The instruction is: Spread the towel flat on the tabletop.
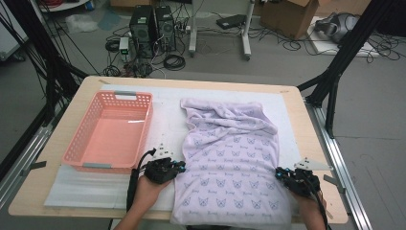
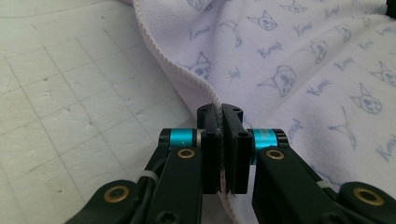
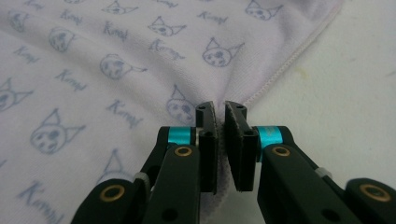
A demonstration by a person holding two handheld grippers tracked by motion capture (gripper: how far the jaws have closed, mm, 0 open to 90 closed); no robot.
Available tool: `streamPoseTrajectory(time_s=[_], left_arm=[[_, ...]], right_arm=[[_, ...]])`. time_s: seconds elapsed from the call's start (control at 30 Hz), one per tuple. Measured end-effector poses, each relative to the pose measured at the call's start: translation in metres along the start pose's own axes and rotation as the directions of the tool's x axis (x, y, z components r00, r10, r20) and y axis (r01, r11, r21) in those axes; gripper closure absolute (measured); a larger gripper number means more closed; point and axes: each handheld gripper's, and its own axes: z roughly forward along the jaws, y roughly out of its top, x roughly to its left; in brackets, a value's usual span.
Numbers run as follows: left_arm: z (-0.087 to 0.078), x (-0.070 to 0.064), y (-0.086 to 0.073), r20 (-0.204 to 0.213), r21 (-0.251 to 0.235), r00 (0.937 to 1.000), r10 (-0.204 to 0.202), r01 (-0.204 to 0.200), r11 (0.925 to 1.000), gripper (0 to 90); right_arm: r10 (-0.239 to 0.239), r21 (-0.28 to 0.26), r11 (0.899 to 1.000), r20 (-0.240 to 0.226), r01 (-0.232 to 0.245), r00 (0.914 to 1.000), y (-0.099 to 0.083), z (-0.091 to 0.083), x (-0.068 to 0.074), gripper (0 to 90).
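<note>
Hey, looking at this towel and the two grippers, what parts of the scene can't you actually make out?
- Near edge of the towel: high view, cut off by the bottom edge of the picture.
- Towel hem inside the left gripper: left gripper view, covered by the shut jaws.
- Towel edge inside the right gripper: right gripper view, covered by the jaws.
- Basket near wall: high view, its outer face is turned from view.

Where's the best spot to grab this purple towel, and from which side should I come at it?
Take the towel by its stitched side hems near the person's end, each tool coming in from outside its own edge. The hems lie flat on the white mat and stay exposed. The left tool and right tool are shut on those hems.
</note>
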Motion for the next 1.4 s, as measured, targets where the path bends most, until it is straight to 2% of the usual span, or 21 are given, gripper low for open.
streamPoseTrajectory(time_s=[0.33,0.53,0.63,0.7,0.73,0.77,0.87,0.93,1.27,1.4], left_arm=[[-0.001,-0.002,-0.003,0.005,0.01,1.0,0.007,-0.007,0.9999,85.9],[0.0,-0.003,-0.003,-0.012,0.012,0.9998,0.015,-0.015,0.9998,85.9],[0.0,0.0,-0.002,0.008,0.016,0.9999,-0.008,0.008,0.9998,85.9],[0.0,0.0,-0.002,0.01,0.015,0.9999,-0.009,0.009,0.9998,85.9],[-0.001,-0.001,-0.003,0.004,0.014,1.0,-0.002,0.002,0.9999,85.9],[-0.001,-0.002,-0.003,0.001,0.013,1.0,0.002,-0.002,0.9999,85.9],[-0.005,-0.004,-0.006,0.011,0.013,0.9999,0.001,-0.001,0.9999,86.0],[-0.009,-0.007,-0.01,0.019,0.007,0.9998,-0.008,0.008,0.9999,86.0],[-0.03,-0.03,-0.029,0.037,-0.012,0.999,0.025,-0.024,0.9996,86.0],[-0.039,-0.036,-0.04,0.059,-0.014,0.9981,0.017,-0.016,0.9998,85.9]], right_arm=[[0.015,-0.002,1.0,-0.005,-0.015,0.9999,-0.001,0.0,-0.001,82.9],[0.02,-0.001,1.0,0.0,-0.02,0.9998,-0.001,0.0,-0.001,82.8],[0.0,-0.002,1.0,0.02,0.0,0.9998,-0.001,0.0,0.002,82.9],[-0.001,-0.002,1.0,0.013,0.001,0.9999,-0.001,0.001,0.001,82.9],[0.022,-0.001,1.0,-0.002,-0.022,0.9998,-0.001,0.0,-0.001,82.9],[0.018,-0.004,1.0,-0.003,-0.018,0.9998,-0.001,0.0,-0.002,82.8],[-0.009,-0.007,1.0,0.026,0.01,0.9996,-0.002,0.0,0.003,82.9],[-0.01,-0.01,1.0,0.033,0.011,0.9994,-0.003,-0.002,0.004,83.1],[0.01,-0.012,1.0,-0.025,-0.01,0.9996,-0.026,-0.028,0.013,83.1],[0.021,-0.024,0.999,-0.055,-0.022,0.9983,-0.035,-0.04,0.018,83.1]])
